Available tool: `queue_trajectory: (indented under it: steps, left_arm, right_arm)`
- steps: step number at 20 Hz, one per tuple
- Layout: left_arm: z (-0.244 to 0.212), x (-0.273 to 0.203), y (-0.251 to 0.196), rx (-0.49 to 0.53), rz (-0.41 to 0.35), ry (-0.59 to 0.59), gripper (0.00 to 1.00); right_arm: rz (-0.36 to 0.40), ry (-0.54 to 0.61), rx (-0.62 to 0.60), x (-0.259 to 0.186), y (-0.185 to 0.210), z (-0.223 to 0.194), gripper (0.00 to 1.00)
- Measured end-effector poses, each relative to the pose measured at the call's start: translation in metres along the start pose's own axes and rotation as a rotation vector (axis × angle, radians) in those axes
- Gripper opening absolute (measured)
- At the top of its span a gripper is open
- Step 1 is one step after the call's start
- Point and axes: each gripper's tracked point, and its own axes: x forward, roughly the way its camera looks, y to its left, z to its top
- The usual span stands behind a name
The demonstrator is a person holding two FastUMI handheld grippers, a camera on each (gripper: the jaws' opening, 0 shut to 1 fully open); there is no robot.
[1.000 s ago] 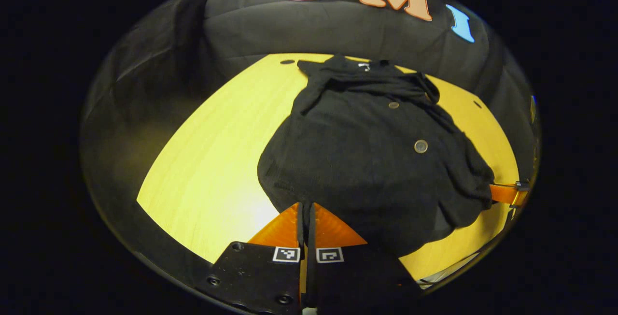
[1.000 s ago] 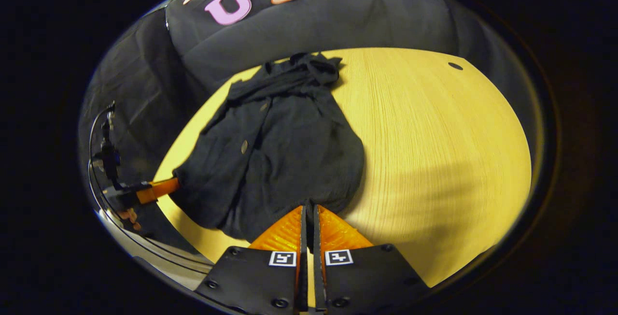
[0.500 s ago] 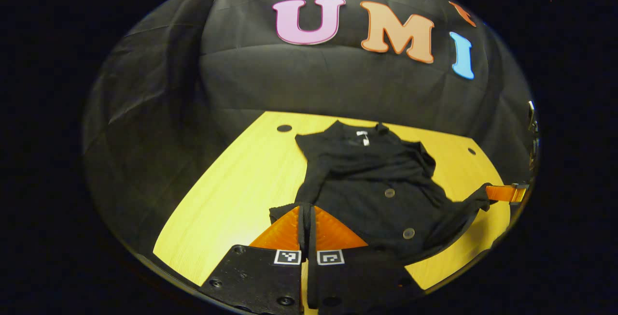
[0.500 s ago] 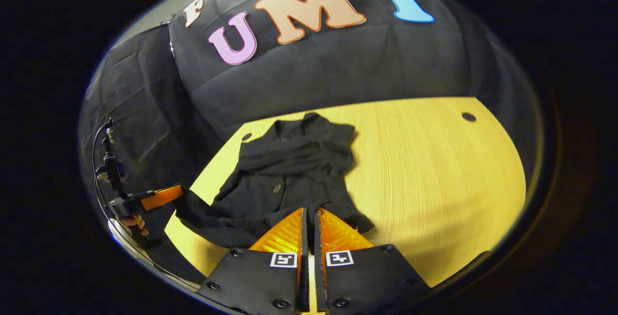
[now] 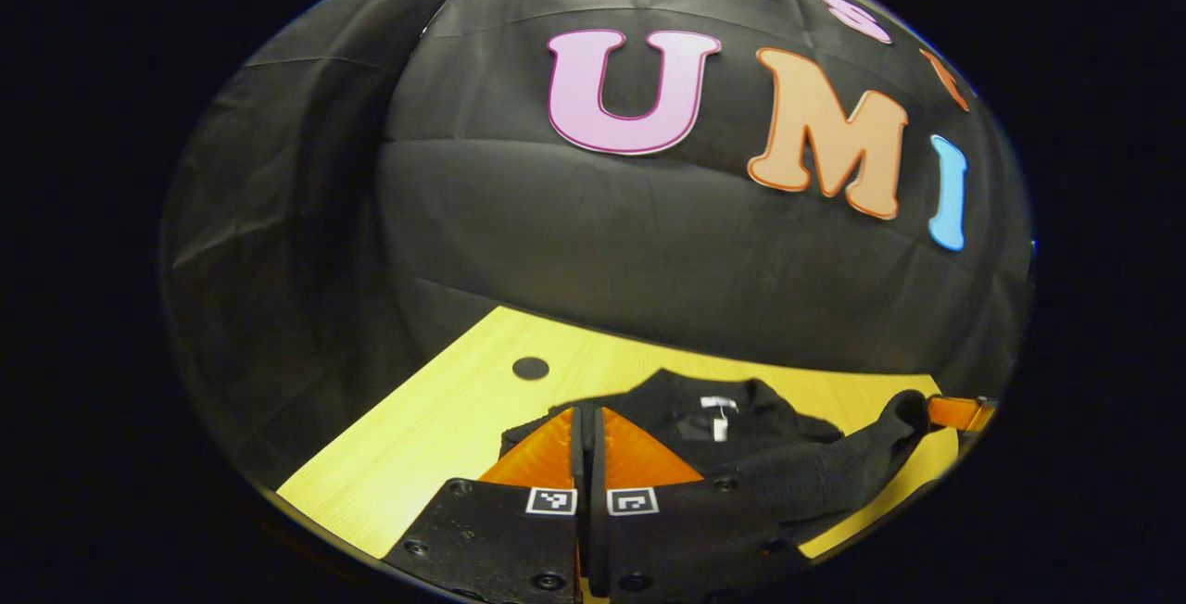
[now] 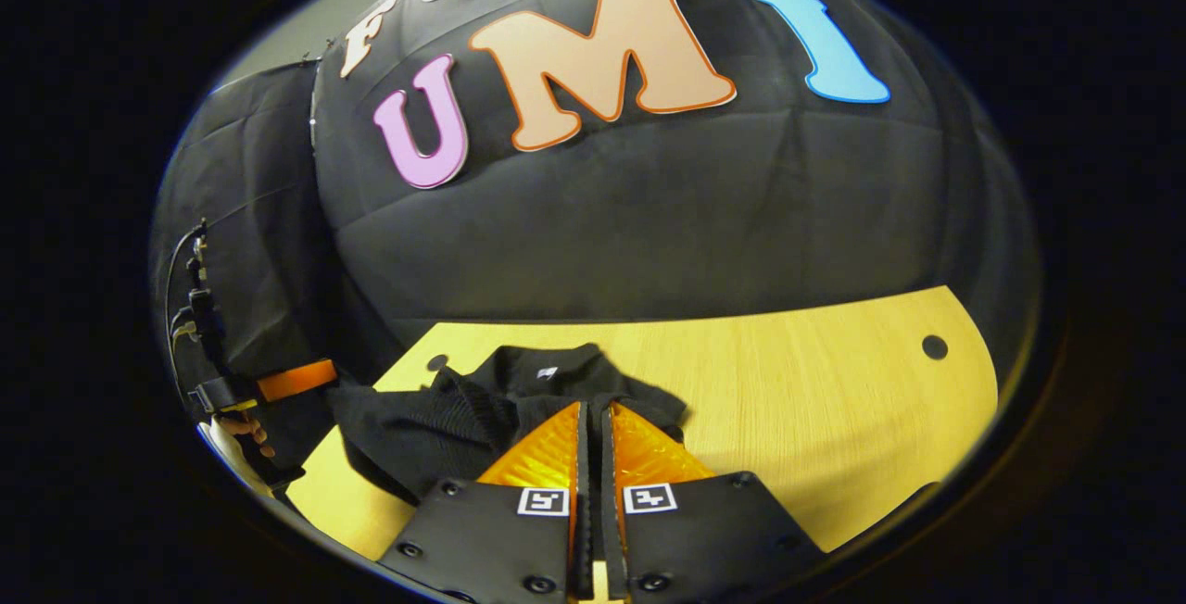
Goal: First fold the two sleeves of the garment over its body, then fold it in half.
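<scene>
Since the earlier frames you had carried the garment (image 5: 797,465)'s hem forward toward its collar, both cameras tipping up. Each hand-held gripper, left (image 5: 587,437) and right (image 6: 592,437), was pinched narrow on black cloth above the table (image 6: 815,419). You did well to lay both corners level before letting go. The neck tag (image 5: 715,411) was too small to read.

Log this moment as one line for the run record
stage: fold in half | left tongs: shut on garment hem | right tongs: shut on hem | hem near collar | table
</scene>
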Motion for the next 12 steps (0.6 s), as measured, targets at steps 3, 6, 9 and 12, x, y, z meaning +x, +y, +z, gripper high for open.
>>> queue_trajectory:
  steps: [3,6,9,12]
  left_arm:
    - [0.001,0.060,0.000,0.020,0.037,0.001,0.00]
    - [-0.013,0.106,0.002,0.057,0.069,0.029,0.00]
    - [-0.021,0.130,-0.001,0.073,0.086,0.046,0.00]
    - [0.006,0.126,-0.010,0.046,0.056,-0.031,0.50]
  right_arm:
    - [-0.039,-0.033,-0.033,0.055,-0.017,0.026,0.07]
    - [-0.063,-0.001,-0.029,0.102,-0.034,0.022,0.07]
    - [-0.069,0.012,-0.029,0.124,-0.040,0.015,0.08]
    - [-0.096,-0.026,-0.054,0.115,-0.046,0.027,0.93]
